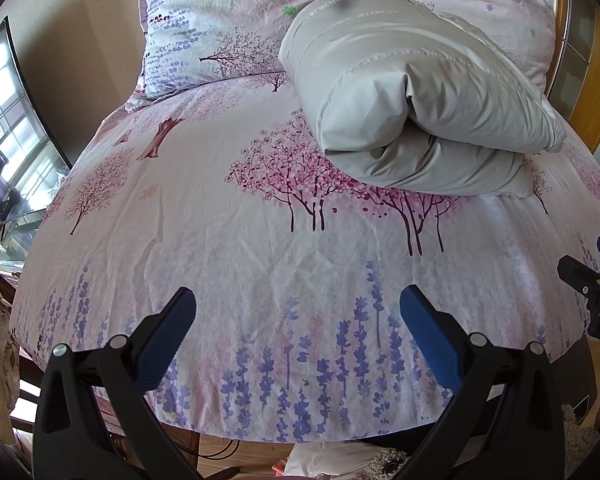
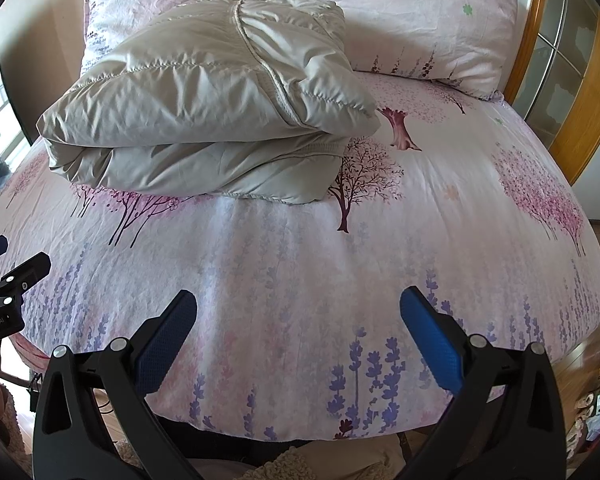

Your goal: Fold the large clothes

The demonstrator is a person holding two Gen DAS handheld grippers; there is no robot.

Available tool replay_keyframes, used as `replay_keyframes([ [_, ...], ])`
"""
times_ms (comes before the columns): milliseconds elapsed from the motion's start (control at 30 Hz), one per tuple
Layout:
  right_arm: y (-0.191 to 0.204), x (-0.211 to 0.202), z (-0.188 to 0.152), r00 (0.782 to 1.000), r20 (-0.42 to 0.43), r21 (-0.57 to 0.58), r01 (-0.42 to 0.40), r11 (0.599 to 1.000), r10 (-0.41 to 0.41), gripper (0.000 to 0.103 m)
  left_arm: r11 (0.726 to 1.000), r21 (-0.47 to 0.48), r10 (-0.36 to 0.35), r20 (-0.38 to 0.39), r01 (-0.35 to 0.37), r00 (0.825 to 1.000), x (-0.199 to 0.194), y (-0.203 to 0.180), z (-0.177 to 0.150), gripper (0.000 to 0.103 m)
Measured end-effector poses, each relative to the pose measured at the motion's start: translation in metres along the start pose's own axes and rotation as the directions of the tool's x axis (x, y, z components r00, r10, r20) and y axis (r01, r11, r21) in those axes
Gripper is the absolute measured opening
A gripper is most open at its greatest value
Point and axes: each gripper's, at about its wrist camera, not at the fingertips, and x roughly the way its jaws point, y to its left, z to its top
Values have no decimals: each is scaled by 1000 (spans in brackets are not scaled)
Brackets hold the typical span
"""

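A grey puffy quilted jacket (image 1: 412,96) lies folded into a thick bundle on the bed, far right in the left wrist view and upper left (image 2: 204,96) in the right wrist view. My left gripper (image 1: 298,300) hangs open over the near edge of the bed, well short of the jacket, nothing between its blue pads. My right gripper (image 2: 298,300) is also open and empty, over the bed's near edge below the bundle. Each gripper shows at the other's frame edge: the right gripper (image 1: 596,280) and the left gripper (image 2: 8,272).
The bed sheet (image 1: 260,240) is pink with tree and lavender prints. Two matching pillows (image 1: 204,20) (image 2: 412,20) lean at the head. A wooden headboard (image 2: 580,100) rises at right. A dark screen (image 1: 16,120) stands left of the bed. Floor clutter lies below the bed edge.
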Motion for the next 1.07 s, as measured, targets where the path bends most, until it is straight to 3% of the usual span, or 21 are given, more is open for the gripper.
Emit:
replay_keyframes([
  [1067,1,1,-1,1000,-2,1,-1,1000,1,102,1000,-2,-6,-2,6,1000,1,0,-1,101],
])
